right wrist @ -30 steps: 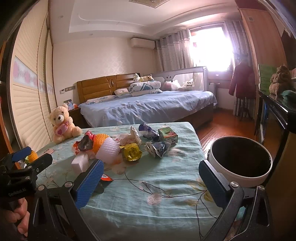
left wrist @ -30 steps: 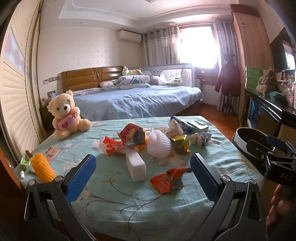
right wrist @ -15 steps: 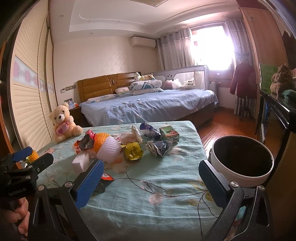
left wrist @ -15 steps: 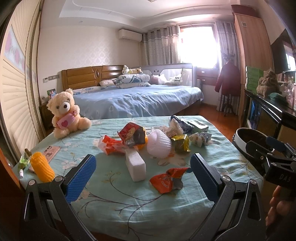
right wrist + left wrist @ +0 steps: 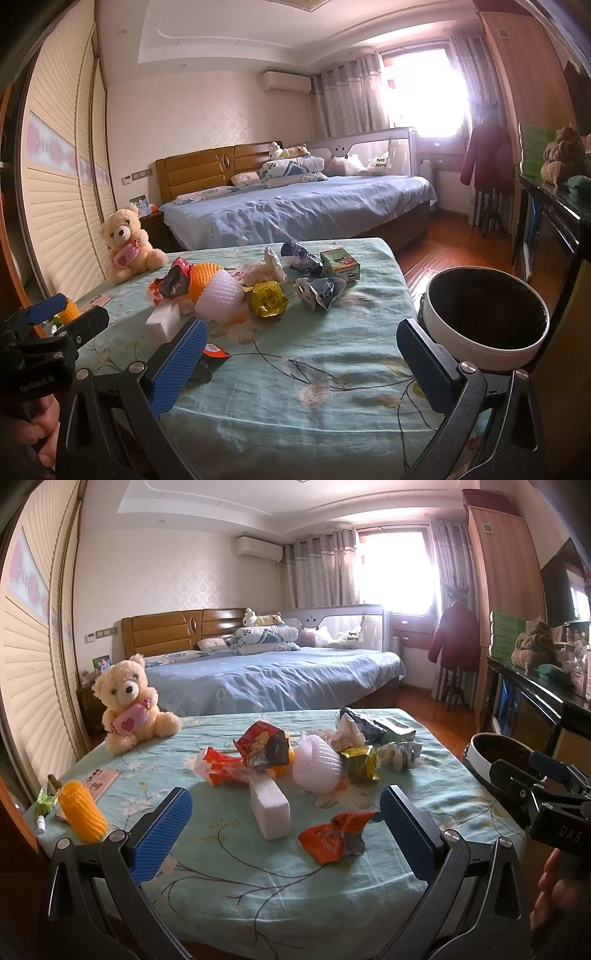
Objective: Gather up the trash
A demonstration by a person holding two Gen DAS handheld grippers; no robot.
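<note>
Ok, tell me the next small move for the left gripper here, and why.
Probably ease the left gripper forward and down onto the orange wrapper. Its jaws are open and hold nothing, and that crumpled wrapper is the trash nearest them, lying just inside its right finger. The white bin stands open beside the table, ready for the drop.

Each claw is a black frame with silver screws and ribbed blue pads (image 5: 162, 834). White lettering marks both housings. Bare skin shows on both hands.
</note>
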